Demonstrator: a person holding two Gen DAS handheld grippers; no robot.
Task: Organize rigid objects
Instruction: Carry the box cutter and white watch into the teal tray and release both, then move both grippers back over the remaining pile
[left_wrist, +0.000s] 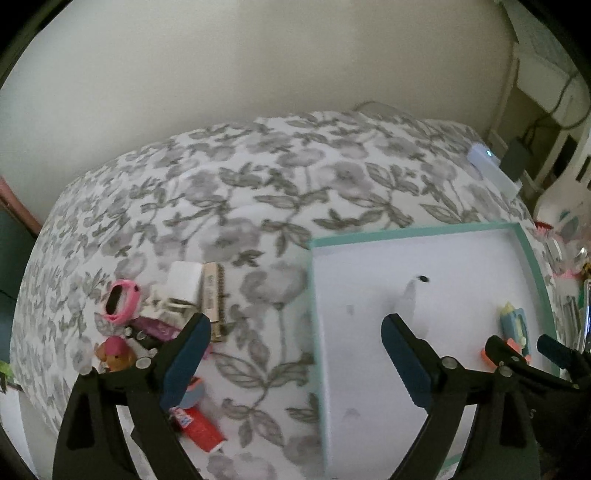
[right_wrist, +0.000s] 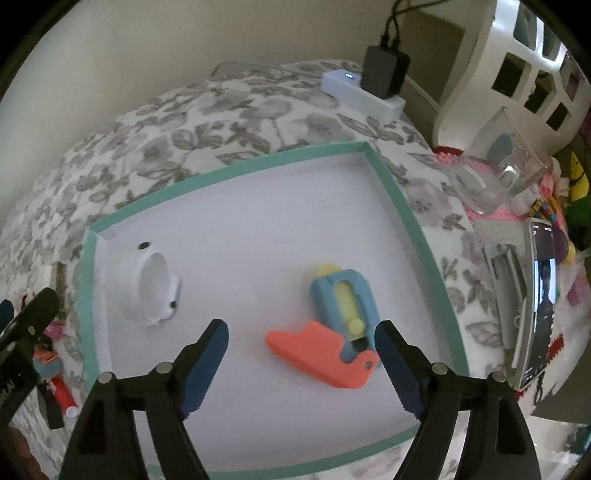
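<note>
On the floral-covered surface, lines by thing:

Setting: a shallow white tray with a teal rim (right_wrist: 388, 177) lies on a flowered cloth (left_wrist: 258, 177); whether a bed or a counter is under the cloth cannot be told.

Left tongs (left_wrist: 295, 343): jaws wide apart, nothing between them, hanging over the tray's left rim with the loose pile off to their left.

Right tongs (right_wrist: 301, 350): jaws also spread wide, empty; the toy lies just ahead between the tips, not pinched.

In the tray: a blue, yellow and orange plastic toy (right_wrist: 341, 325) toward the right side, and a white ring-shaped piece (right_wrist: 153, 286) near the left wall.

Still outside: a pink watch-like band (left_wrist: 120, 301), a white charger block (left_wrist: 183, 282), a tan comb-edged strip (left_wrist: 214, 295), a purple stick (left_wrist: 157, 328), a small brown and pink figure (left_wrist: 114, 356) and a red tube (left_wrist: 203, 430), all crowded together left of the tray.

Handling, as judged: all look light, hard plastic, so they should not deform, but smooth faces may slip.

Where to grip: charger block across its flat sides; red tube across its middle, side to side; the pink band across its thicker face part, since the strap may flex.

Risk: items touch, so closing on one may drag a neighbour; blur hides small detail.
</note>
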